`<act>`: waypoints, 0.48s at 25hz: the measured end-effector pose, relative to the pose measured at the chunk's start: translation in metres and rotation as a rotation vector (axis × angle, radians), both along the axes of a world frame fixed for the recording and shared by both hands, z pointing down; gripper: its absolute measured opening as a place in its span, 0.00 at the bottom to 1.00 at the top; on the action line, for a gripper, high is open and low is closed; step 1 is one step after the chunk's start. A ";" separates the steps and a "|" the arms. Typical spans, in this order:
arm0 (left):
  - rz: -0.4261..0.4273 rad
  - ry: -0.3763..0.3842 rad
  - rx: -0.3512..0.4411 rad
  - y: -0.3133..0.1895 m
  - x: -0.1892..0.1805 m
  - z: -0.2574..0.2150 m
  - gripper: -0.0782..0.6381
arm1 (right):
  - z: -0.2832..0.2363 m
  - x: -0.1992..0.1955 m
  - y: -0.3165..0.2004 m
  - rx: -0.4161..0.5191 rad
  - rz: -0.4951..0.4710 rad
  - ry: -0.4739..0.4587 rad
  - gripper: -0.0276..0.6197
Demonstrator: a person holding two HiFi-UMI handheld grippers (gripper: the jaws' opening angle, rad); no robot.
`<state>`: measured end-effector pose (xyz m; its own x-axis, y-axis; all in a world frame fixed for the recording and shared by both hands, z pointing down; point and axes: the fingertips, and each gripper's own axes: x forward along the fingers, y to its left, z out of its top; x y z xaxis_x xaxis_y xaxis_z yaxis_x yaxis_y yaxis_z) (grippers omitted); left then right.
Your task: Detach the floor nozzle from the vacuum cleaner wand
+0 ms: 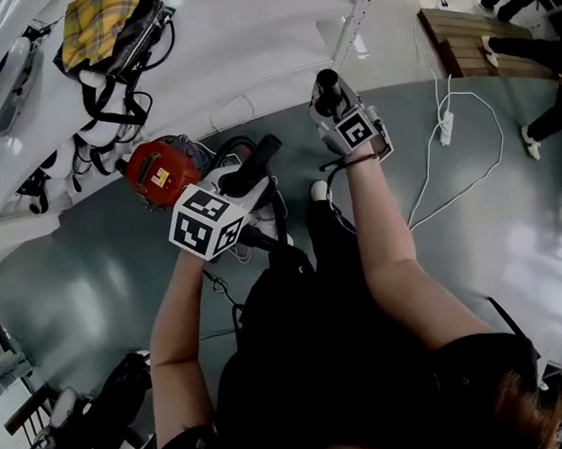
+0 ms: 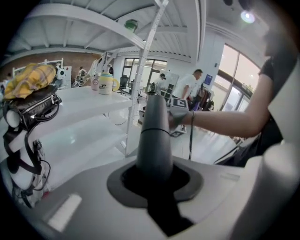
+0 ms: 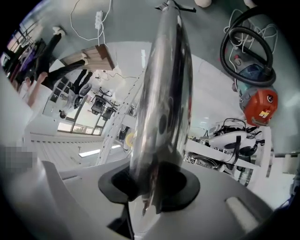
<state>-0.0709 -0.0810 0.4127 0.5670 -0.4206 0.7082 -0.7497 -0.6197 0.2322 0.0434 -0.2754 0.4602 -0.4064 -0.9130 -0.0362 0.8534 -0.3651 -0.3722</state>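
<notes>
**Tools both clenched on tubing; nozzle not located**

Left tool (image 2: 154,183) was clamped on a dark grey tube (image 2: 154,136). Right tool (image 3: 154,187) was clamped on the chrome wand (image 3: 164,93). Both pieces were held up off the floor (image 1: 96,275) in front of the person, near the red vacuum cleaner (image 1: 161,173).

Risks, as judged:
- Chrome looked slick, so the wand could slide through the right tool on a straight pull.
- Pulling off-axis would likely bind the joint rather than free it.
- The hose (image 3: 248,47) lay looped by the cleaner, so a hard tug might drag the cleaner over.
- A white cable (image 1: 447,173) ran across the floor to the person's right, a trip hazard on a step that way.

Not resolved:
- The floor nozzle could not be picked out in any view.
- The wand's far end was cut off at the top edge of the right gripper view.
- Whether the grey tube joined the wand could not be told. In the head view its tip sat apart from the right tool. In the left gripper view it overlapped that hand.
</notes>
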 end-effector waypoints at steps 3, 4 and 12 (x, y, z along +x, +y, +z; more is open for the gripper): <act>-0.110 0.035 -0.017 -0.058 0.007 0.002 0.22 | 0.010 -0.002 -0.029 -0.029 -0.029 -0.027 0.23; -0.142 0.045 -0.019 -0.077 0.010 0.003 0.22 | 0.014 -0.003 -0.039 -0.038 -0.039 -0.034 0.23; -0.242 0.044 -0.057 -0.156 0.026 0.019 0.22 | 0.055 -0.005 -0.121 -0.089 -0.057 -0.057 0.23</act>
